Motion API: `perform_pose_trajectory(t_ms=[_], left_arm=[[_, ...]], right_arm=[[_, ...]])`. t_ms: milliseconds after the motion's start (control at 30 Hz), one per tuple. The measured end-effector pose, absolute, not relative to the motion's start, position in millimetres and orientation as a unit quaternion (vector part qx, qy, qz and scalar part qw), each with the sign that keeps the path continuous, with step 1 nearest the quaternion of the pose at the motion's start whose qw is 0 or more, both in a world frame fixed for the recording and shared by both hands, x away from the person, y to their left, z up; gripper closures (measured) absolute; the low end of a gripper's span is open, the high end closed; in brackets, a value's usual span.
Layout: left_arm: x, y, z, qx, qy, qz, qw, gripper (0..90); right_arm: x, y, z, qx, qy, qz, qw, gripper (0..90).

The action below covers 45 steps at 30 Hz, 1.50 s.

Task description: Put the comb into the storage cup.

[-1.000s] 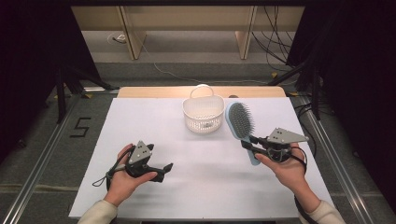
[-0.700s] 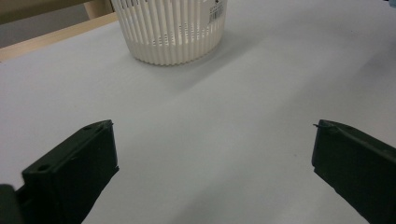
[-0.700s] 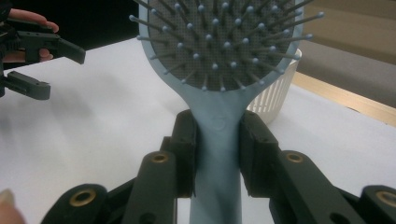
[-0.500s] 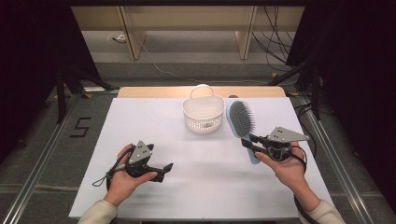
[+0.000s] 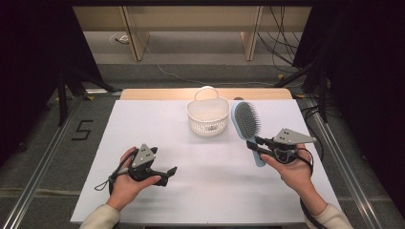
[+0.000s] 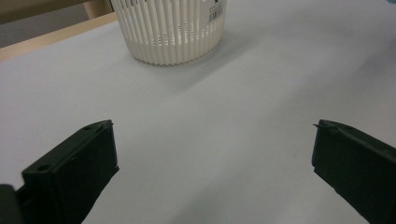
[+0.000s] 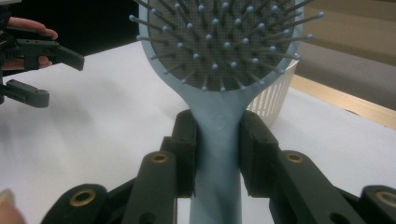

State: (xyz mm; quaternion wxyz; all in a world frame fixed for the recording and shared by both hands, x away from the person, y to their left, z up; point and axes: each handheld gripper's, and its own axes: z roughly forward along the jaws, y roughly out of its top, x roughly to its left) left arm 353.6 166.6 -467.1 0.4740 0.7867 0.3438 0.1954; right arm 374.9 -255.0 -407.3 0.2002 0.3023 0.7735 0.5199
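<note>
A light blue hairbrush point(image 5: 245, 119) with dark bristles lies right of a white slatted basket point(image 5: 207, 116); its head points to the far side. My right gripper point(image 5: 255, 144) is shut on the brush's handle. In the right gripper view both pads point(image 7: 187, 140) press the handle of the hairbrush point(image 7: 219, 116), with the basket point(image 7: 276, 97) just behind the head. My left gripper point(image 5: 168, 171) rests in a hand at the front left, pointing right, jaws wide apart. In the left gripper view this gripper point(image 6: 215, 140) holds nothing and the basket point(image 6: 170, 30) stands farther off.
A white table top point(image 5: 157, 133) carries everything, with a wooden strip point(image 5: 157, 93) along its far edge. Dark stands and cables flank both sides on the floor. The left gripper point(image 7: 39, 56) appears far off at the upper left of the right gripper view.
</note>
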Motion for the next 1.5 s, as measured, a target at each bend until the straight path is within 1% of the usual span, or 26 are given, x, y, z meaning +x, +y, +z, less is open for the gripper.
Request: perform_pose_trajectory(t_ms=[1500], left_arm=[[353.9, 166.2, -466.9, 0.787, 0.343, 0.195, 0.474, 0.0]], right_arm=[[388.0, -251.3, -399.0, 0.315, 0.754, 0.541, 0.200, 70.5]])
